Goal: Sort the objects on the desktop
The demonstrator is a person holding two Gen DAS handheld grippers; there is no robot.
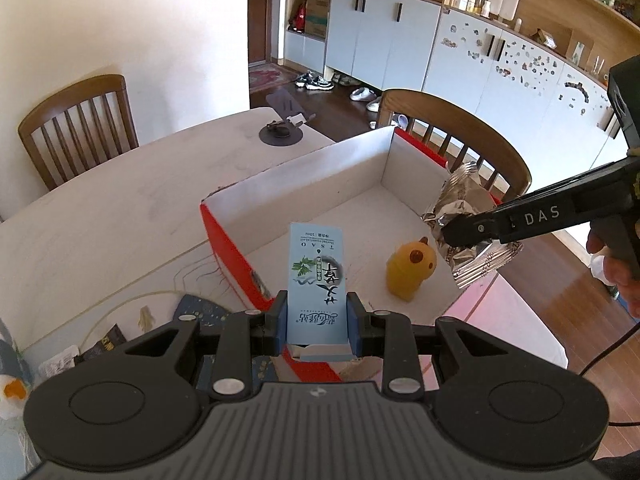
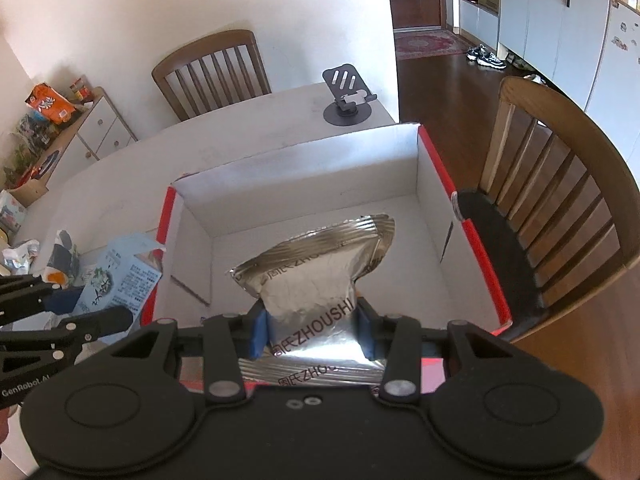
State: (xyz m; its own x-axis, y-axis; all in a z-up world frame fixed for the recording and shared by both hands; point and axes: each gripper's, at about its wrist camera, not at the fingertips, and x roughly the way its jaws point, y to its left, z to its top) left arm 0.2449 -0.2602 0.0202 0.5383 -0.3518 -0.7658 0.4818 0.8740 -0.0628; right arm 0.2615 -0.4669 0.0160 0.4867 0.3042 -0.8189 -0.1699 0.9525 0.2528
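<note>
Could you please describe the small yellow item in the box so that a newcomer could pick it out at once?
Start at the big red-sided cardboard box with white inner walls on the pale table. On its floor, near the front, stands a small yellow figurine. It is the only thing resting inside; the blue carton and silver foil pouch are both held in grippers.

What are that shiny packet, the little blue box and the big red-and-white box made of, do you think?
The packet looks like metallised foil: mirror-bright, creased, with ribbed sealed edges. The blue box seems thin printed card, smooth with a slight sheen; its torn bottom flap shows white. The big box looks like cardboard, matte white inside, red outside.
</note>
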